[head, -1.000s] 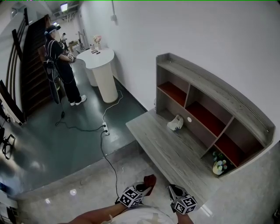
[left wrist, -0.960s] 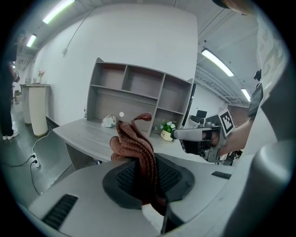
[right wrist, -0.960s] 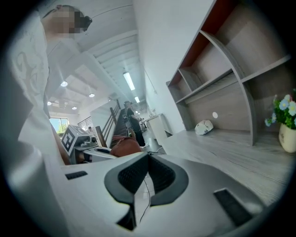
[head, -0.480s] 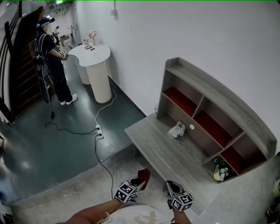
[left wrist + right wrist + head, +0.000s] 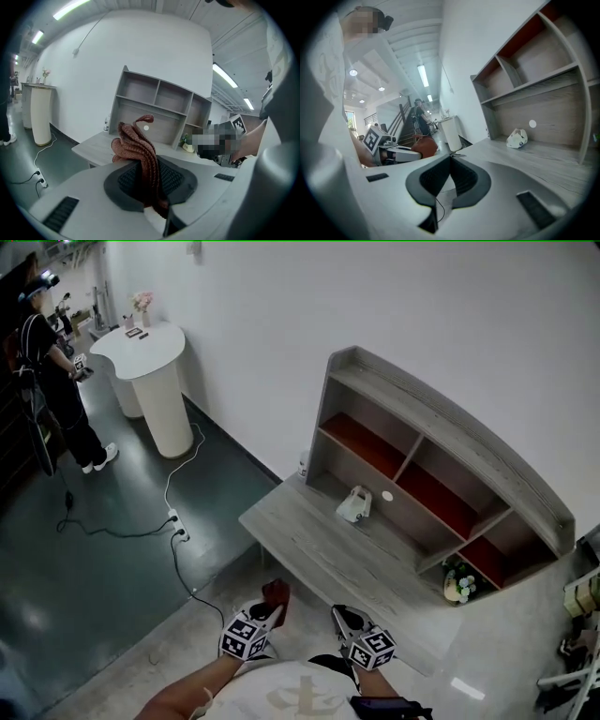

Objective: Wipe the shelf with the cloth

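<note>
Two tools are held low before the counter (image 5: 309, 545). The left tool (image 5: 270, 608) is clamped on the rust-red cloth (image 5: 136, 145), which bunches above its jaws. The right tool (image 5: 343, 617) is closed on nothing. The cloth is well apart from the shelf (image 5: 441, 427).

A person (image 5: 49, 357) stands beside a white pedestal table (image 5: 155, 381); a power strip (image 5: 178, 526) lies on the dark floor (image 5: 84, 587).

Location type: indoor studio or lab-style hall. Indicators: bare white walls, a glossy dark floor (image 5: 84, 587), ceiling strip lights (image 5: 70, 8), a staircase (image 5: 402, 125), a white pedestal counter (image 5: 157, 390), a freestanding grey shelf unit (image 5: 441, 456), a power strip (image 5: 177, 527) with cable on the floor, and a second person (image 5: 56, 371) wearing head gear.
</note>
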